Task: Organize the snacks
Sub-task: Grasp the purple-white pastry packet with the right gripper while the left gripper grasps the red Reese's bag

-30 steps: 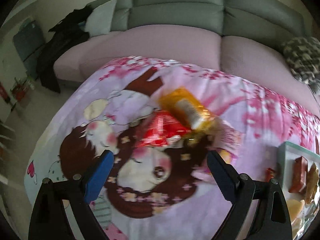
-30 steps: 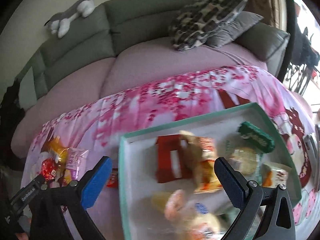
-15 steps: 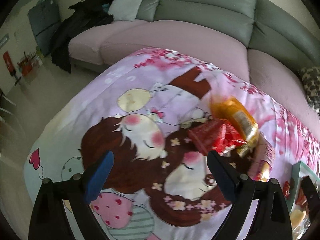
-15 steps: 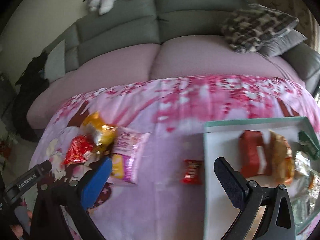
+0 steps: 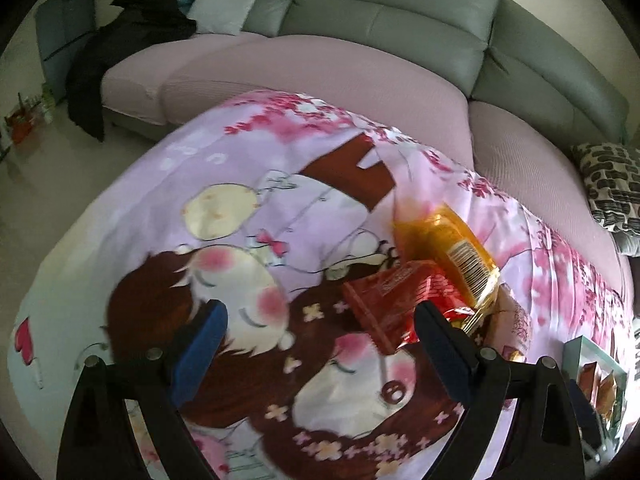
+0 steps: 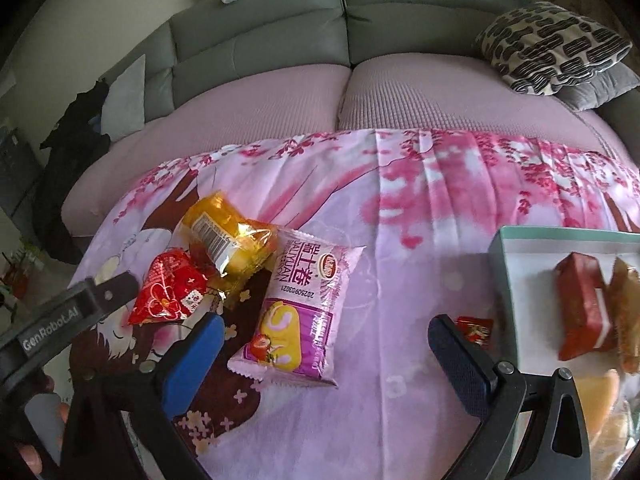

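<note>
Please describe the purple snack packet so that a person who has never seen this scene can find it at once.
On the pink cartoon cloth before the sofa, three packets lie left of the tray. The purple packet is the rightmost, touching the yellow packet. Only it is flat and purple, picturing a roll cake with a strawberry.

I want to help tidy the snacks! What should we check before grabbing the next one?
1. Left gripper open and holding nothing: ok.
2. Right gripper open and holding nothing: ok.
3. Purple-and-pink swiss-roll packet lying flat, nothing on top of it: ok.
4. Red crinkly heart-print packet free to lift: not ok, the shiny orange packet overlaps its edge.
5. White tray with teal rim has bare floor left: ok.
6. Small red candy wrapper fully seen: not ok, a right finger hides part.
</note>
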Demonstrator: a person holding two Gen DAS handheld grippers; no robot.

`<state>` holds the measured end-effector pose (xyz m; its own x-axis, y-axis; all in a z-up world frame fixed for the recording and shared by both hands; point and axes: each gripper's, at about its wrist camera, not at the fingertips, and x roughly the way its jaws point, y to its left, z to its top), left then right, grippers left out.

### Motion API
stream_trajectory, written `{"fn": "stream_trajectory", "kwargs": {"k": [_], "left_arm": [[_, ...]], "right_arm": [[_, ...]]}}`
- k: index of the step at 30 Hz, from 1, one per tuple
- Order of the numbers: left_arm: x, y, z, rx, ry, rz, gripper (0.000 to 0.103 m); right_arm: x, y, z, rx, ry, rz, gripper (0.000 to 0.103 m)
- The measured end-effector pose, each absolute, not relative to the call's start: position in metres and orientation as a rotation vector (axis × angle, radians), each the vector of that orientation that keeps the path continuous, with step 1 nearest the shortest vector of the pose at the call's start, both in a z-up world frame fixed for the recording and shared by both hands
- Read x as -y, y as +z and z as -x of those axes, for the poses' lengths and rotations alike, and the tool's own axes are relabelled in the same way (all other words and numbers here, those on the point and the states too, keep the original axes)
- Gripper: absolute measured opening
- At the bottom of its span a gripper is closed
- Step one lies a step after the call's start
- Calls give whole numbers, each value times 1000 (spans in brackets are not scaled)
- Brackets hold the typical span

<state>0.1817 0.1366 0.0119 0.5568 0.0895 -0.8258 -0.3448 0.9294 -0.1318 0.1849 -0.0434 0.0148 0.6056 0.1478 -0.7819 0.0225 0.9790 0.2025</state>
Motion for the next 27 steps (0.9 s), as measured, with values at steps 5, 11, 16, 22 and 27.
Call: {"fn": "stream_trajectory", "kwargs": {"k": [5, 11, 16, 22, 27], "left_arm": [[-124, 7, -198, -944, 176, 318, 95], [-108, -9, -215, -963, 120, 306, 95], [-109, -20, -222, -979, 115, 328, 95], [-125, -32, -220, -1024, 185, 380, 89], [-129, -30, -215, -1029, 217, 382, 77]], "right_arm": [[39, 5, -192, -937, 82, -200, 103], [35, -2, -197, -952, 93, -197, 103], [32, -7, -199, -965, 108, -199, 103], [27, -9, -200, -966, 118, -188, 87], [24, -8, -198, -966, 143, -184, 57]]}}
